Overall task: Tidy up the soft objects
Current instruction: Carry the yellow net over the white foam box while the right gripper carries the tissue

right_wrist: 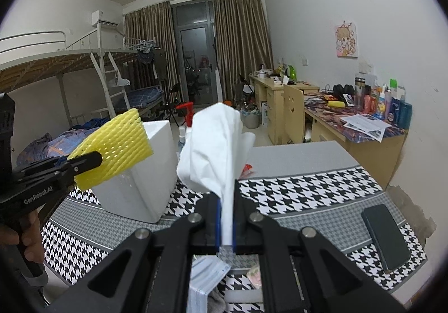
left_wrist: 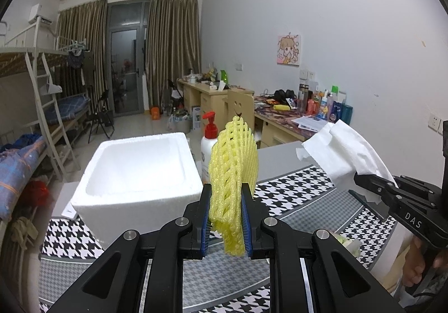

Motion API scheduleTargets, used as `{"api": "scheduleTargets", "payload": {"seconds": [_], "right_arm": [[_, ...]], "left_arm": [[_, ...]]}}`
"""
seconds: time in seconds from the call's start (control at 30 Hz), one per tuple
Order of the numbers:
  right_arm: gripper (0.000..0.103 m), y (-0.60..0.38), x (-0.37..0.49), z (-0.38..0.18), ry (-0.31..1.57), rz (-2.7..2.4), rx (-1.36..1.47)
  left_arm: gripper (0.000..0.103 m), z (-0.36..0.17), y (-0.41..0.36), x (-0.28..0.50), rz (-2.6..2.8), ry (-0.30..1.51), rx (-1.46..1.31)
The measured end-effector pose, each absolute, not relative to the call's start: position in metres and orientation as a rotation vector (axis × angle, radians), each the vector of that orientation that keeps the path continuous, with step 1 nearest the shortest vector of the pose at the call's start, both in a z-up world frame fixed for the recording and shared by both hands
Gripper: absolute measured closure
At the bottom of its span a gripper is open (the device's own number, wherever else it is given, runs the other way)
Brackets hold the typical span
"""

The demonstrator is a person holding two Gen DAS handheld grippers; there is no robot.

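Observation:
My left gripper [left_wrist: 226,195] is shut on a yellow foam net sleeve [left_wrist: 233,161], which stands up between its blue pads above the table. Seen from the right wrist, that same yellow foam net sleeve [right_wrist: 114,149] hangs at the left in the left gripper [right_wrist: 92,159]. My right gripper [right_wrist: 226,203] is shut on a crumpled white tissue [right_wrist: 217,142] that rises from its blue pads. In the left wrist view the white tissue [left_wrist: 341,156] shows at the right, pinched by the right gripper [left_wrist: 361,175]. An open white foam box [left_wrist: 137,173] stands just beyond and left of the net.
The table wears a black-and-white houndstooth cloth [right_wrist: 308,195]. A dark phone [right_wrist: 385,236] lies at its right. A red-pump lotion bottle [left_wrist: 209,142] stands behind the box. A face mask [right_wrist: 207,273] and small items lie near the front edge. Desks and bunk beds fill the room behind.

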State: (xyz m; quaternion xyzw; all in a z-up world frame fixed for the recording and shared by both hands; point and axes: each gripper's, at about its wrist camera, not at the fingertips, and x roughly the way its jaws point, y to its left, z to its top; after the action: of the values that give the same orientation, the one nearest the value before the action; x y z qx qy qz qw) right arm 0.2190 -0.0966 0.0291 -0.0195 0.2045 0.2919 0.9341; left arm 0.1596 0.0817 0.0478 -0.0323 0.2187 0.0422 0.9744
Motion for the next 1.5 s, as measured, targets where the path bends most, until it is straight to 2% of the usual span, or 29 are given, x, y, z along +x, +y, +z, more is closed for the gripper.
{"api": "scheduleTargets", "payload": {"seconds": [0.47, 1.5], "right_arm": [[0.095, -0.082, 0.223, 0.048, 0.372, 0.630, -0.036], [0.095, -0.020, 0.243, 0.071, 0.356, 0.703, -0.088]], "left_arm": [[0.083, 0.072, 0.090, 0.162, 0.115, 0.381, -0.057], [0.083, 0.088, 0.132, 0.172, 0.303, 0.331, -0.051]]}}
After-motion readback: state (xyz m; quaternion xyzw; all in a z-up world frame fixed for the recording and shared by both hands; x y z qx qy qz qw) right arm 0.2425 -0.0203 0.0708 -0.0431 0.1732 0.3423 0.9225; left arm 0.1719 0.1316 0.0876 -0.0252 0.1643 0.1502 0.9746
